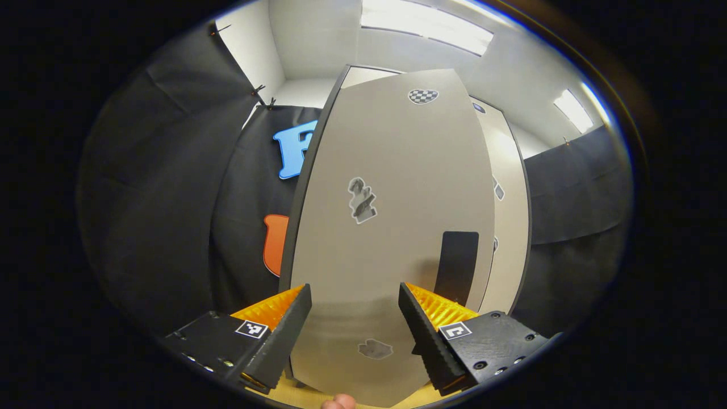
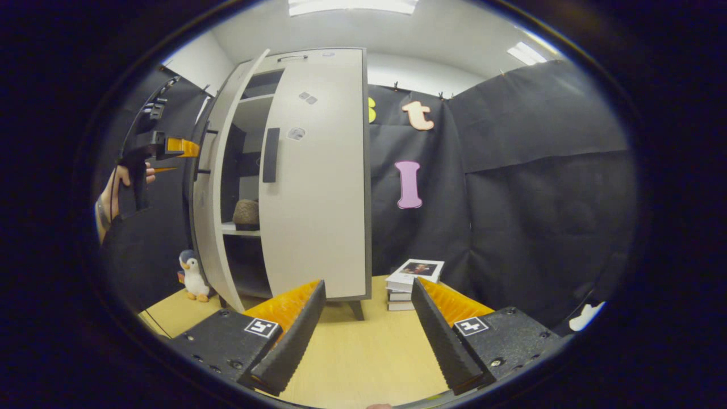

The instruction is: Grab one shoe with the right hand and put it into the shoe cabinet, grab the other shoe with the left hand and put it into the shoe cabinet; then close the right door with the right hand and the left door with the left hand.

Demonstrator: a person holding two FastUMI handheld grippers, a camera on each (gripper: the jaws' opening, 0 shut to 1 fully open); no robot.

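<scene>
Left tool (image 1: 355,321) spread and empty directly before the left door (image 1: 392,227); panel judged light, rigid, free-swinging, best pushed flat near its handle (image 1: 457,267).

We are looking at a shoe cabinet (image 2: 318,187) with smooth, matt panels like laminated board; its left door (image 1: 392,227) is carrying flat paper-like stickers. At seven o'clock of the cabinet, a soft plush penguin (image 2: 193,278) is standing on a smooth, pale wood-look floor (image 2: 363,352). A fuzzy, felt-like shoe (image 2: 246,213) is resting inside. At five o'clock, glossy-covered paper books (image 2: 412,278) are lying stacked. Matt, creased cloth (image 2: 539,187) is hanging behind.
</scene>
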